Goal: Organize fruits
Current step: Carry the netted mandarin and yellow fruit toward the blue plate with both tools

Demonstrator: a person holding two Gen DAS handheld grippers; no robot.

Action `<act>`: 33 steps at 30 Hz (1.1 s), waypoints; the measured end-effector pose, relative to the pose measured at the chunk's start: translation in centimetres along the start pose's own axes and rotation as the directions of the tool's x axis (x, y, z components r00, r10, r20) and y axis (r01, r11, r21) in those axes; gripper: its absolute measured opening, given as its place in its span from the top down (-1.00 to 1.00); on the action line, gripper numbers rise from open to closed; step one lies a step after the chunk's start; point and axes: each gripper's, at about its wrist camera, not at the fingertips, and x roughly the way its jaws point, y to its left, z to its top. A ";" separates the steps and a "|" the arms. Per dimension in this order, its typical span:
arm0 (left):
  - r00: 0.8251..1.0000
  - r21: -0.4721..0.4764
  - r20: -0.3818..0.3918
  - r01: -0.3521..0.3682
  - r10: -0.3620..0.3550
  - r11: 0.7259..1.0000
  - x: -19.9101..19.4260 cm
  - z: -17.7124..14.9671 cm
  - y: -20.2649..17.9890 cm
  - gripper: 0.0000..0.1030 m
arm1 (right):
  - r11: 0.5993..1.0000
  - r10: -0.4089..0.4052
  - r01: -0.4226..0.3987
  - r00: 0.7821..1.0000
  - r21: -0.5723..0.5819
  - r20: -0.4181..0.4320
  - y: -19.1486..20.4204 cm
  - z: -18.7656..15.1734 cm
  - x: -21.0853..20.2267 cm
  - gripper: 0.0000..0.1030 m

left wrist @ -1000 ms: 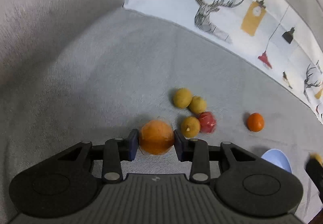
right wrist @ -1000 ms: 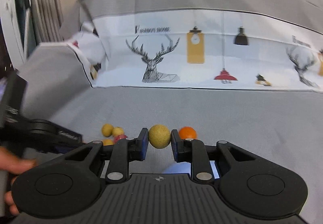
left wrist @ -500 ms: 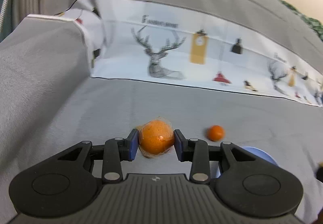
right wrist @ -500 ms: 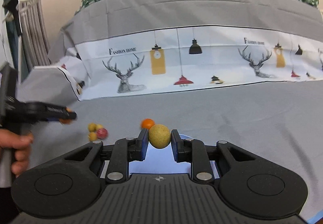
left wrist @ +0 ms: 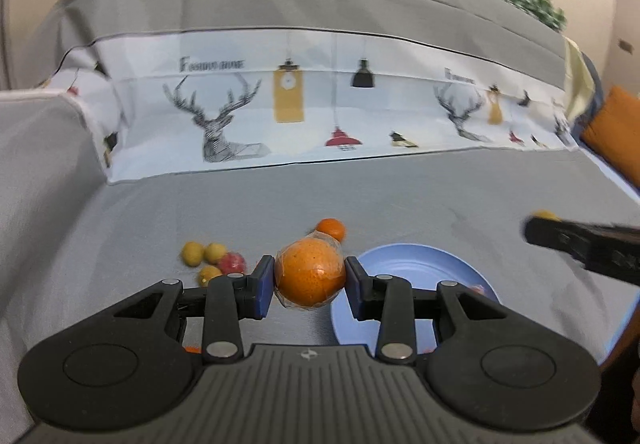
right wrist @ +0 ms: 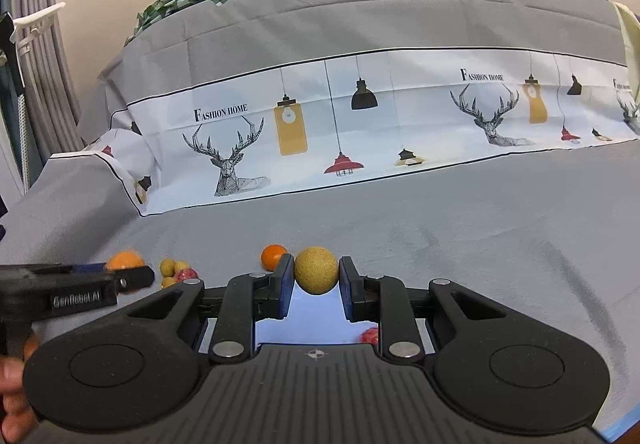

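My left gripper (left wrist: 309,280) is shut on a large orange (left wrist: 310,271) wrapped in clear film, held above the grey cloth just left of the blue plate (left wrist: 416,268). My right gripper (right wrist: 316,280) is shut on a round yellow-brown fruit (right wrist: 316,270), held over the blue plate (right wrist: 316,318). A small red fruit (right wrist: 370,335) lies in the plate. A small orange (left wrist: 332,229) sits behind the plate. Three small yellow fruits (left wrist: 193,253) and a red one (left wrist: 233,262) lie in a cluster to the left. The right gripper shows at the right edge of the left wrist view (left wrist: 584,246).
A grey cloth (left wrist: 420,200) covers the surface. A printed white cloth with deer and lamps (right wrist: 360,120) rises behind it. An orange cushion (left wrist: 612,132) is at the far right. The left gripper (right wrist: 76,286) and a hand show at the left of the right wrist view.
My left gripper has swung right with the wrapped orange toward the blue plate. My right gripper has lifted and moved over the plate with the yellow-brown fruit.
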 end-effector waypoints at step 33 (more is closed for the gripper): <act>0.972 0.070 0.103 0.204 -0.210 0.977 -3.9 1.3 -4.3 0.21 | 0.990 -0.141 0.134 0.976 0.049 0.164 -0.6 1.2 -2.4 0.52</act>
